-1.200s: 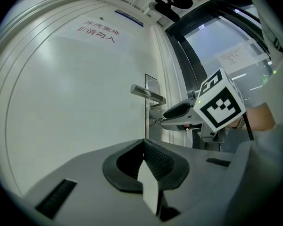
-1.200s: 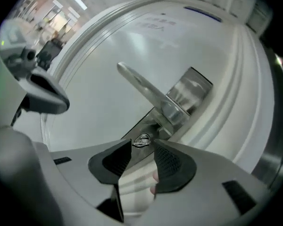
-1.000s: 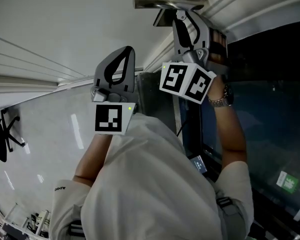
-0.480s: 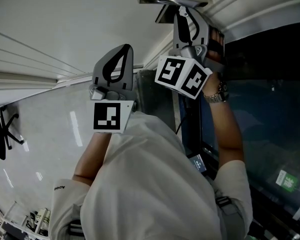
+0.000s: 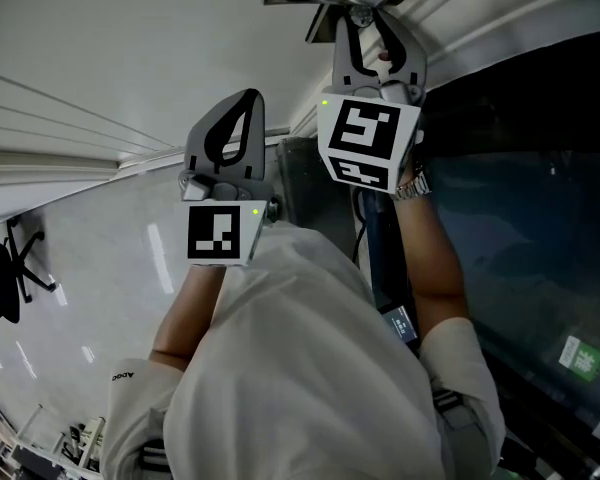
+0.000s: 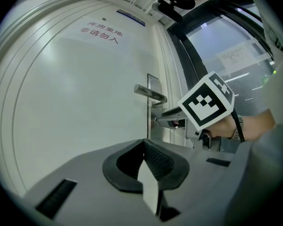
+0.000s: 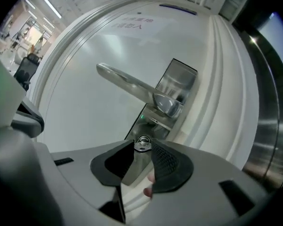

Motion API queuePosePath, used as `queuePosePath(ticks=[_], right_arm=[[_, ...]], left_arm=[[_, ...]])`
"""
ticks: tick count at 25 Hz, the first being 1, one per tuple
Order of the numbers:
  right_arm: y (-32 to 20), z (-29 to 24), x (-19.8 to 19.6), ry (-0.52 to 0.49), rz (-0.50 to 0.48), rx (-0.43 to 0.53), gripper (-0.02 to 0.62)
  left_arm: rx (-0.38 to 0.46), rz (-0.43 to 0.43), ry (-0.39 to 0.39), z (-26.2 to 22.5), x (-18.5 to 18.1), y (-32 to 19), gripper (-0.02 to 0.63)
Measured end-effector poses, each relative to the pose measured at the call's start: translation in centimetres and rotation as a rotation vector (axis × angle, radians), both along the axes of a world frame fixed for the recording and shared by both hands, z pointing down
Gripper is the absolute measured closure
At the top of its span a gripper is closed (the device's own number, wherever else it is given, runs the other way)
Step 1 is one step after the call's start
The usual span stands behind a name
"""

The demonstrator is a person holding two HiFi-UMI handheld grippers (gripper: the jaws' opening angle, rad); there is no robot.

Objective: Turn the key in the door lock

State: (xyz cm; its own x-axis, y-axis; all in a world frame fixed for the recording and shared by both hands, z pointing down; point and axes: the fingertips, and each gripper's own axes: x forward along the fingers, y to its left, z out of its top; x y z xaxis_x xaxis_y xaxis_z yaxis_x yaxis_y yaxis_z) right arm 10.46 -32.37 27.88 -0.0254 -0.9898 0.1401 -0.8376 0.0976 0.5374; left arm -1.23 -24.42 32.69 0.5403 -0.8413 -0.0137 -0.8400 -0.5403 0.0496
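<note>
One key in door lock, right hand-held gripper clamping it

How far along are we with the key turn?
Done: the key sits in the lock under the handle, and the right gripper is clamped on its head. In hand: the turn, with that gripper rolled at an angle to the door. Left: whether the lock has thrown doesn't show; then letting go. The left gripper hangs back, shut and empty.

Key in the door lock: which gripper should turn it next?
Right. The right gripper is closed on the key under the door handle; the left gripper hangs clear of it, shut and empty.
</note>
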Motion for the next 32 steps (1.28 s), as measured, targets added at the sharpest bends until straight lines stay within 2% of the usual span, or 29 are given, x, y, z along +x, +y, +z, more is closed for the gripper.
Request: queuePosePath(ticks=[1,2,5,7,14,17,21,23,25,32], right_arm=[[0.0,0.0,0.0,0.019,-0.003,-0.006,0.485],[0.0,0.1,0.0,0.081,-0.009,-0.012,0.485],[0.2,0.4,-0.2,0.374,-0.036,-0.008,0.485],[0.4,0.7,-0.4,0.532,-0.052,0.005,0.485],[0.0,1.5,0.3,0.971,-0.095,0.008,0.491],[-0.1,1.4,0.4,1.123,-0.099,0.036,0.541],[-0.2,1.7,0.2,1.236,-0.106,0.054,0.545],[-0.3,1.8,0.0,1.259,-0.101,0.057,0.548],[-0.4,1.7,0.0,1.212,-0.091,0.050,0.548],[-0.6,1.3,0.2,0.774,-0.017,0.019,0.548]], left_arm=[[0.001,0.001,-0.003,0.0,0.1,0.0,0.597],[0.002,0.002,-0.008,0.0,0.1,0.0,0.597],[0.004,0.001,-0.008,-0.1,0.2,-0.1,0.595],[0.008,0.004,-0.008,-0.2,0.3,-0.1,0.595],[0.001,-0.007,-0.007,-0.2,0.0,-0.3,0.596],[0.012,-0.007,-0.016,-0.3,0.0,-0.3,0.597],[0.013,0.008,-0.017,-0.5,0.5,-0.3,0.597],[0.016,0.014,-0.019,-0.6,0.7,-0.3,0.597],[0.018,0.018,-0.018,-0.7,1.0,-0.4,0.597],[0.017,0.037,-0.024,-0.5,1.7,-0.3,0.597]])
